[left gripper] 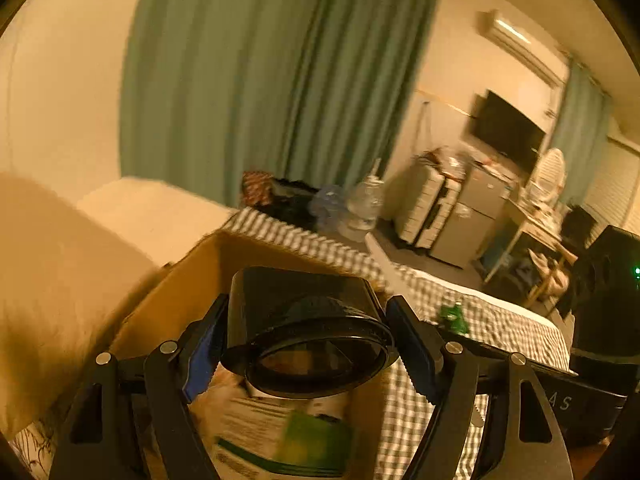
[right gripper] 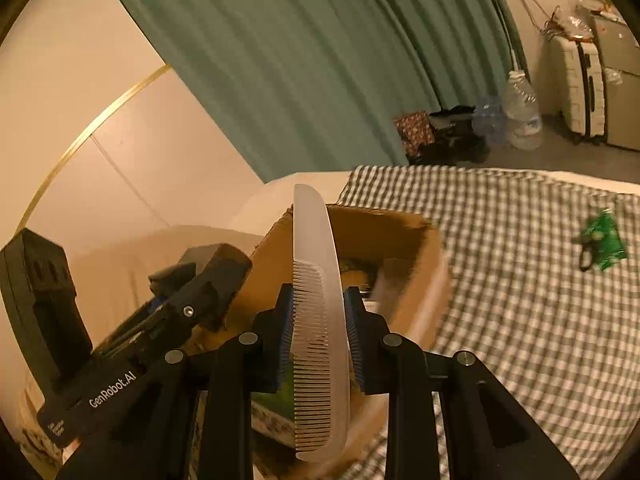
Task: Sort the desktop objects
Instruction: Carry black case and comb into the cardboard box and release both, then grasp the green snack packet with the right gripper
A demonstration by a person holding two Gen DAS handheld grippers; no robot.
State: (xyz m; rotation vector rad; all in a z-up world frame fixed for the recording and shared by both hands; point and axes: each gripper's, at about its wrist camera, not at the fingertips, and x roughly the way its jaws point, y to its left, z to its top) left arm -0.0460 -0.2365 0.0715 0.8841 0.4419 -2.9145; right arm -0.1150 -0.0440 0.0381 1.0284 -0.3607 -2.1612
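My left gripper is shut on a black box-shaped object with a round ring on its near end, held over an open cardboard box. A printed green and white packet lies in the box below it. My right gripper is shut on a pale comb, upright, teeth to the left, over the same cardboard box. The left gripper shows at the right wrist view's left with the black object. The comb's tip shows in the left wrist view.
A checked cloth covers the surface. A small green packet with a black clip lies on it to the right, also in the left wrist view. Behind are a green curtain, water bottles and a suitcase.
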